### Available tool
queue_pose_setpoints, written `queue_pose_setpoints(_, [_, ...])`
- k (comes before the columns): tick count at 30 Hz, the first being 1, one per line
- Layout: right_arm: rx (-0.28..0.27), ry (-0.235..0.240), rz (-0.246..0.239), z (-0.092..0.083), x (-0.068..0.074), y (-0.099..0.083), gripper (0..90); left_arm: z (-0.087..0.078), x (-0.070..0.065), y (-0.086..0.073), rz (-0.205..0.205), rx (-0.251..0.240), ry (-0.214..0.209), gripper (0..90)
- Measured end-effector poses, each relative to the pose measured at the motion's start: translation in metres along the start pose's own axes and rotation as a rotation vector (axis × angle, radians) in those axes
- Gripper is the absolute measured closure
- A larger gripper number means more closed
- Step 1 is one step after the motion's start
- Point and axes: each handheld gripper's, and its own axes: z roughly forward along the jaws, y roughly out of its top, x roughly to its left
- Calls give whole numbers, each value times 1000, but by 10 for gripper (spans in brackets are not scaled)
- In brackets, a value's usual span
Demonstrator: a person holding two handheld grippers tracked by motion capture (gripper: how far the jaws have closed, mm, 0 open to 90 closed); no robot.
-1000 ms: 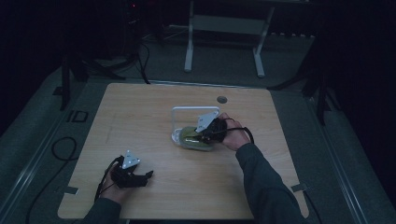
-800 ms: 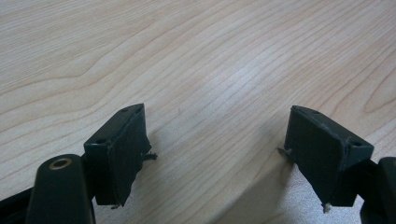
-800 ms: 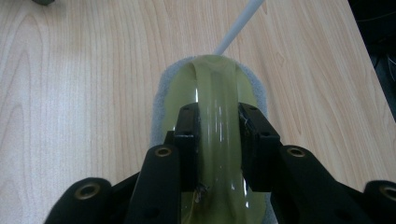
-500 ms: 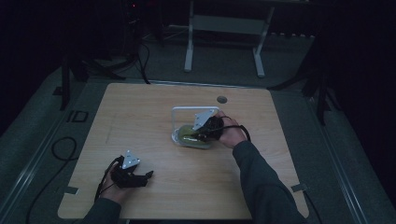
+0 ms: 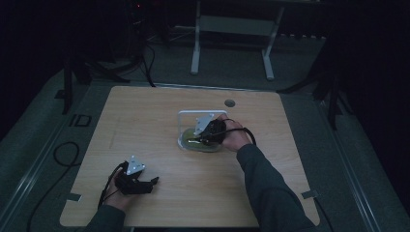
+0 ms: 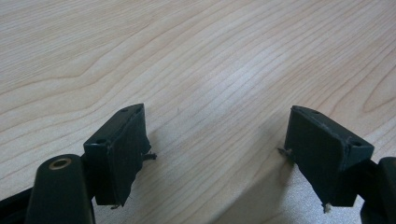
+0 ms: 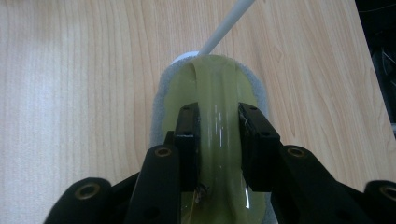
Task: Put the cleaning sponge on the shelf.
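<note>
A yellow-green brush (image 7: 219, 140) with a raised handle ridge along its top and a grey pad (image 7: 161, 100) around its edge was seen lying on the table (image 5: 145, 121), a little toward 1 o'clock from the table's middle in the high view. The ridge was clamped between the jaws of the right gripper (image 7: 218, 122), one pad pressed on each flank, with the gripper pointed down onto it. In the high view this gripper (image 5: 205, 135) was held by the right hand (image 5: 235, 137), which came in from 4 o'clock. A white frame (image 5: 186, 116) stood just beyond the brush, at its 11 o'clock; a white rod (image 7: 226, 25) of it was seen rising past the brush's far end in the right gripper view.

Well apart, toward 7 o'clock on the table, the left gripper (image 5: 140, 182) was rested on the wood. Its jaws were seen spread wide in the left gripper view (image 6: 215, 154), with nothing but bare wood between them.
</note>
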Motion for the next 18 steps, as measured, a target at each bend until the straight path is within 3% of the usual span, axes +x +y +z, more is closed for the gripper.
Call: queue_pose_setpoints(18, [52, -41, -22, 10, 0, -4, 704, 0, 0, 0, -1, -1, -2, 214])
